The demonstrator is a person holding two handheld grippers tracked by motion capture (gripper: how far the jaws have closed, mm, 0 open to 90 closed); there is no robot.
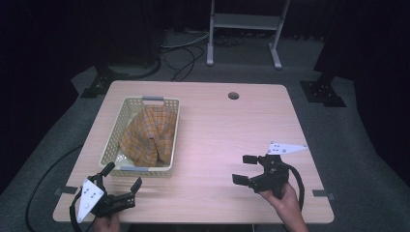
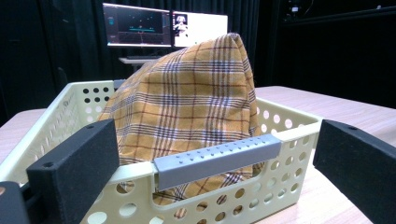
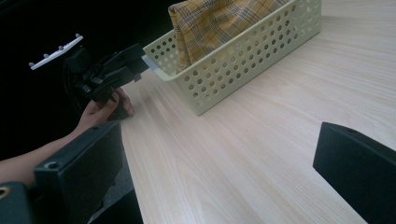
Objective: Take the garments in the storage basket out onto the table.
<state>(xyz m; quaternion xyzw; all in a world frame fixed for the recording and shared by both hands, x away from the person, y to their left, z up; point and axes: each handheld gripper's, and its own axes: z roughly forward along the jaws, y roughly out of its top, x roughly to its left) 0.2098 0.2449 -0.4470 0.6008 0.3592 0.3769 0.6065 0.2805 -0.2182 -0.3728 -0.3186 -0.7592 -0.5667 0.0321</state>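
A pale yellow perforated basket (image 1: 112,142) stands on the left half of the table and holds a bunched yellow plaid cloth (image 1: 149,135). In the left gripper view the cloth (image 2: 196,98) rises above the basket's rim (image 2: 299,130), behind a grey handle (image 2: 217,158). My left gripper (image 1: 122,178) is open just in front of the basket's near end, touching nothing. My right gripper (image 1: 245,169) is open over bare table at the near right. The right gripper view shows the basket (image 3: 243,60), the cloth (image 3: 219,21) and the left gripper (image 3: 131,58) held by a hand.
The wooden table (image 1: 217,135) has a round cable hole (image 1: 233,95) near its far edge. Bare tabletop lies between the basket and my right gripper. Monitors (image 2: 163,30) glow behind the basket in the left gripper view. A metal stand (image 1: 244,29) sits on the floor beyond the table.
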